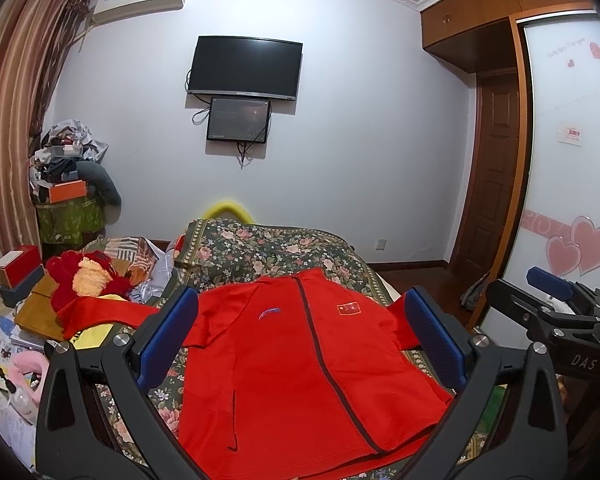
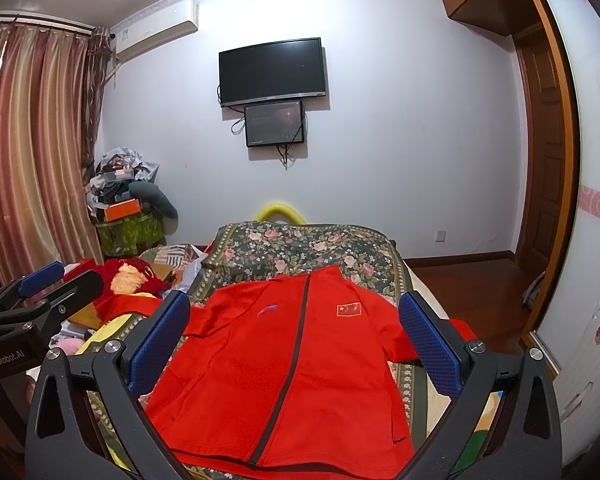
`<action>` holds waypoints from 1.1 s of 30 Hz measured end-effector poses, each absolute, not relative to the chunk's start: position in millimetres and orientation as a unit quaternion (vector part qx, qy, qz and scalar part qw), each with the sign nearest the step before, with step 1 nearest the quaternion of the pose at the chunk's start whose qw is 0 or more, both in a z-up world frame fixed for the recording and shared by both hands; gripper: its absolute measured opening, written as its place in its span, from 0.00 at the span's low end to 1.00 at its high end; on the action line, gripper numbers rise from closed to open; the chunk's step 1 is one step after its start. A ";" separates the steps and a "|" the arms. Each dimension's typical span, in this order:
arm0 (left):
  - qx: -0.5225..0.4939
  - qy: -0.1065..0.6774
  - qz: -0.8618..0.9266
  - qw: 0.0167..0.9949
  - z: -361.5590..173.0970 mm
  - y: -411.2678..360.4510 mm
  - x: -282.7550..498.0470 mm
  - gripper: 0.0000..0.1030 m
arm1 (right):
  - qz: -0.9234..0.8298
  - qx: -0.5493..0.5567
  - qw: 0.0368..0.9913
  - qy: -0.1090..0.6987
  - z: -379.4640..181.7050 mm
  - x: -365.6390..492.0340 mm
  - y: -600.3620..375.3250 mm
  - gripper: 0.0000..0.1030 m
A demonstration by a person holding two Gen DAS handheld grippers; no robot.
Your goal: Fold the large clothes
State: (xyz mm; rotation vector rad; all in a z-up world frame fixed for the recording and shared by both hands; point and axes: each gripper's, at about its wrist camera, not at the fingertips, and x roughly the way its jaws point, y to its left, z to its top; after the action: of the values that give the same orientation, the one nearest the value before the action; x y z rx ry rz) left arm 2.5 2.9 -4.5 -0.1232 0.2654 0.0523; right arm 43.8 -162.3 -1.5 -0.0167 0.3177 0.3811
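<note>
A red zip-up jacket (image 1: pixel 300 360) (image 2: pixel 292 360) lies flat and front-up on a floral bedspread (image 1: pixel 260 248) (image 2: pixel 300 244), its dark zipper running down the middle and both sleeves spread sideways. A small flag patch (image 1: pixel 349 309) sits on its chest. My left gripper (image 1: pixel 300 320) hovers open above the jacket's lower half, holding nothing. My right gripper (image 2: pixel 296 320) is also open over the jacket, empty. The right gripper's blue pad (image 1: pixel 550 283) shows at the right edge of the left wrist view. The left gripper's blue pad (image 2: pixel 40 278) shows at the left of the right wrist view.
A red and yellow plush toy (image 1: pixel 84 280) and boxes (image 1: pixel 18 268) clutter the bed's left side. A piled green bin (image 1: pixel 70 216) stands by the curtain (image 1: pixel 16 128). A TV (image 1: pixel 244 68) hangs on the far wall. A wardrobe with heart stickers (image 1: pixel 572 184) stands right.
</note>
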 end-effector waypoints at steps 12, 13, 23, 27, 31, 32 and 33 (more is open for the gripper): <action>-0.071 0.157 0.042 0.984 -23.6 27.5 29.0 1.00 | 0.173 -0.020 0.966 0.190 -18.6 67.3 -148.2 1.00; -0.073 0.159 0.045 0.983 -26.0 31.6 32.6 1.00 | 0.171 -0.021 0.966 0.193 -19.7 69.5 -147.5 1.00; -0.108 0.199 0.092 0.970 -59.5 97.2 82.6 1.00 | 0.134 -0.031 0.954 0.267 -48.7 124.6 -126.2 1.00; -0.121 0.217 0.125 0.960 -80.0 138.0 105.3 1.00 | 0.129 -0.024 0.945 0.300 -58.5 151.8 -117.3 1.00; -0.141 0.218 0.162 0.952 -100.6 183.9 120.4 1.00 | 0.111 -0.026 0.939 0.325 -65.6 179.6 -109.1 1.00; -0.146 0.221 0.167 0.950 -105.7 194.7 124.0 1.00 | 0.098 -0.033 0.938 0.331 -67.1 186.3 -106.0 1.00; -0.148 0.224 0.178 0.947 -111.4 206.6 127.2 1.00 | 0.095 -0.037 0.938 0.332 -68.3 189.7 -103.5 1.00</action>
State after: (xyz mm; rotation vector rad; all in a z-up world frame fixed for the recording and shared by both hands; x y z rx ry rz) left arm 127.2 206.6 -111.4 -0.3024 0.4558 0.3616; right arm 189.7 -103.5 -68.3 -0.0754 0.6782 0.1934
